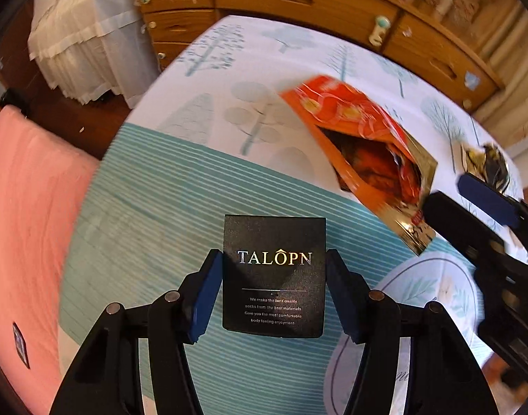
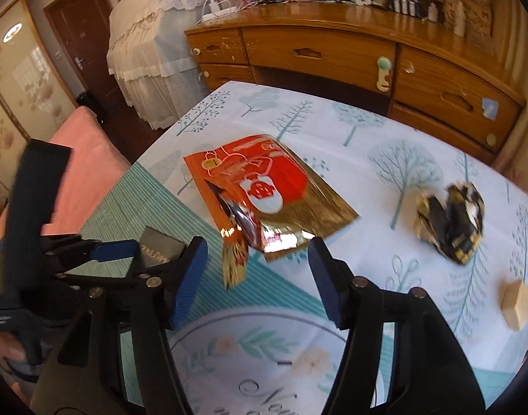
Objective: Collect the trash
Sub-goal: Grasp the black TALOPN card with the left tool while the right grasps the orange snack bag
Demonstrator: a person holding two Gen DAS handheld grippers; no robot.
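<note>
One container lies before us on the tablecloth point(image 2: 333, 131): an orange-and-gold foil bag point(image 2: 274, 193), mouth torn open, contents dark and unclear. Our left gripper point(image 1: 274, 297) clasps a black TALOPN card point(image 1: 274, 276) by its edges. Our right gripper point(image 2: 257, 276) stands released near the bag. A crumpled black-and-gold wrapper point(image 2: 450, 221) lies apart.

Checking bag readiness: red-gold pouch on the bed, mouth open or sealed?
Open. The red-gold pouch gapes along one edge, dark interior showing in both wrist views.
</note>
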